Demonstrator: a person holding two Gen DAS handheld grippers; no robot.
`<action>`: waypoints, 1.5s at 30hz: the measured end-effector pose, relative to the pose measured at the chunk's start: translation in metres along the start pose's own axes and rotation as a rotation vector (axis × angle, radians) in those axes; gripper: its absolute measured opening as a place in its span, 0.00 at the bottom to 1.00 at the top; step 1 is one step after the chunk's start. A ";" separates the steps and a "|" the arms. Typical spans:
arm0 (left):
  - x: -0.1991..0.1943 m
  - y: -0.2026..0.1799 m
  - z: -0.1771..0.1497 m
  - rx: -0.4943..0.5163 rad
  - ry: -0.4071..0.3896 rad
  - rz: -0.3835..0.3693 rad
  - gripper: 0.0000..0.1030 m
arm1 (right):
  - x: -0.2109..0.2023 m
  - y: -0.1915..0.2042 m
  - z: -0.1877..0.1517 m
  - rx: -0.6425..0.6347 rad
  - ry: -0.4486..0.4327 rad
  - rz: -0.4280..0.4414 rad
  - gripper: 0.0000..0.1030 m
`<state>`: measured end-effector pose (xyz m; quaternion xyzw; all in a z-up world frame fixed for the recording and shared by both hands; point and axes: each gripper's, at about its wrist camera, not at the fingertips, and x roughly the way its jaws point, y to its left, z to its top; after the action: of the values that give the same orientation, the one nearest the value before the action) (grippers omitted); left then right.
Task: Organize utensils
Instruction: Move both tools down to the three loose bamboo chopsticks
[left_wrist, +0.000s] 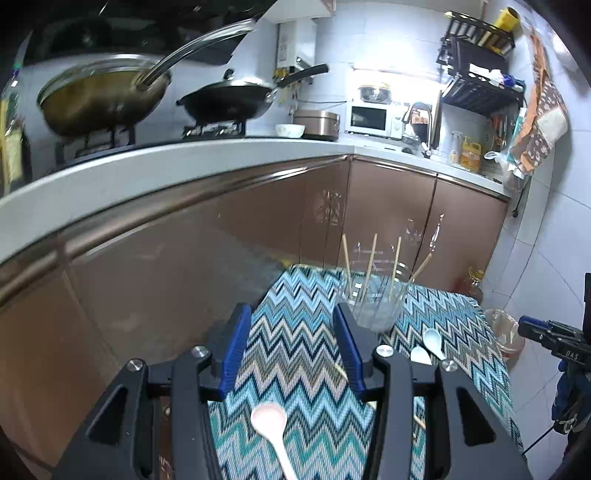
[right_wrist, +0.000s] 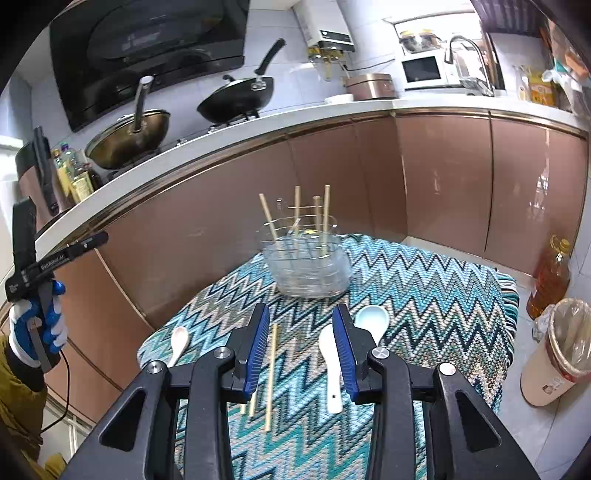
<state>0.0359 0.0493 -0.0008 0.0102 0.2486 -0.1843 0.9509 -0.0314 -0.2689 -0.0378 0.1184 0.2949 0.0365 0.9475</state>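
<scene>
— Both grippers, left gripper (left_wrist: 291, 350) and right gripper (right_wrist: 300, 347), hang empty, jaws apart.
— Spoons (right_wrist: 334, 369) and chopsticks (right_wrist: 271, 373) lie loose on the cloth (right_wrist: 424, 295) (slippery); a careless grab might tip the glass holder (right_wrist: 306, 258).

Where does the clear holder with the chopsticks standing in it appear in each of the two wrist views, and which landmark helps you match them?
Left wrist view: the clear holder stands right of centre, at the far end of the zigzag cloth, just beyond the right finger.
Right wrist view: the clear holder stands at centre, above both fingers.
Shared landmark: the black wok on the stove.
</scene>
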 end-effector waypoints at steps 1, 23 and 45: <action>-0.004 0.002 -0.002 -0.004 0.002 0.001 0.43 | -0.002 0.004 -0.001 -0.004 0.001 0.002 0.35; 0.016 -0.009 -0.045 -0.105 0.205 -0.225 0.43 | -0.002 0.053 -0.003 -0.079 0.089 0.015 0.35; 0.252 -0.049 -0.088 -0.299 0.735 -0.230 0.42 | 0.223 0.038 -0.016 -0.142 0.558 0.099 0.34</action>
<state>0.1811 -0.0736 -0.1944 -0.0909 0.5952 -0.2353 0.7630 0.1431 -0.1976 -0.1643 0.0517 0.5347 0.1345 0.8327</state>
